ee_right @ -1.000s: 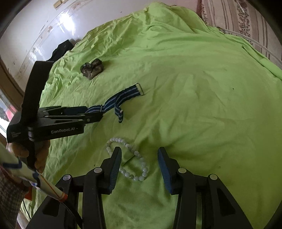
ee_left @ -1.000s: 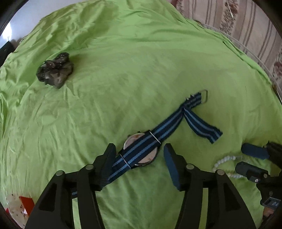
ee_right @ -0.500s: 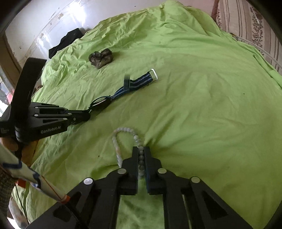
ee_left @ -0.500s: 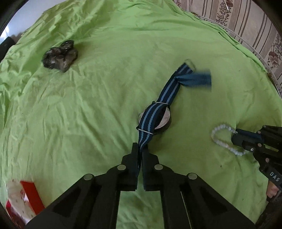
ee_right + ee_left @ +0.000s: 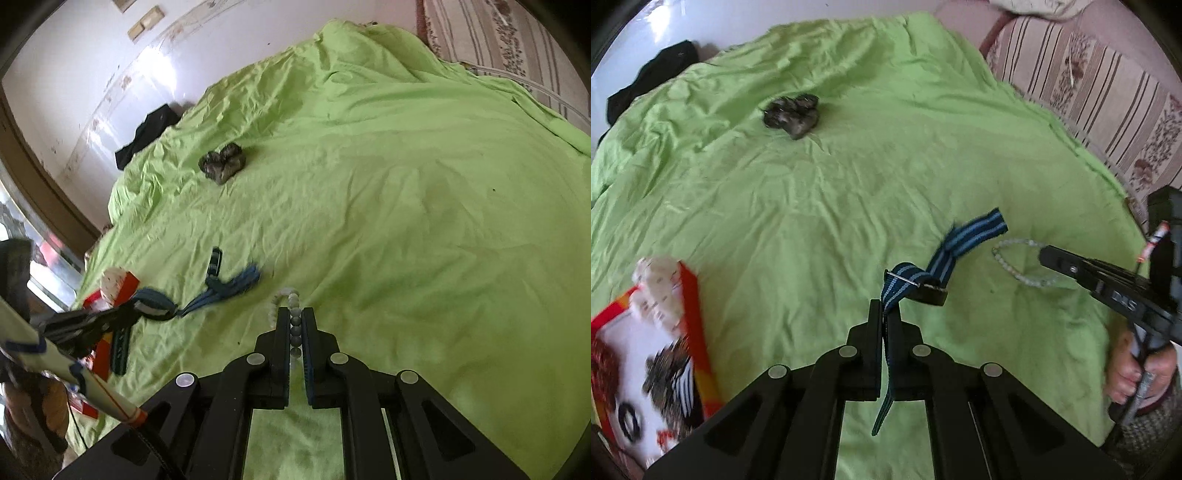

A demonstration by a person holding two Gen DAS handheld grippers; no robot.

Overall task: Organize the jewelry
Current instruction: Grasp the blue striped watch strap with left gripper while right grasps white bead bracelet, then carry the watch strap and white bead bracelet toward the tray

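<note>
Clearly, the left gripper (image 5: 885, 314) was clamped on the blue striped strap of the watch (image 5: 925, 284), whose dark case hung just past the fingertips above the green sheet (image 5: 849, 184), with the strap's free end blurred and trailing toward the bead bracelet (image 5: 1015, 258). A short tail of strap dangled behind the pads. The right gripper (image 5: 295, 314) pinched the bead bracelet, a row of pale beads lined up between its pressed fingers and a loop curling out onto the sheet ahead. On the right gripper's side, seen from the left wrist, pale letters read roughly "DAS", too blurred to confirm. A dark crumpled lump (image 5: 222, 166) lay well apart, farther up the sheet. A red and white printed box (image 5: 646, 350) sat at the sheet's near left edge, its lettering unreadable.
</note>
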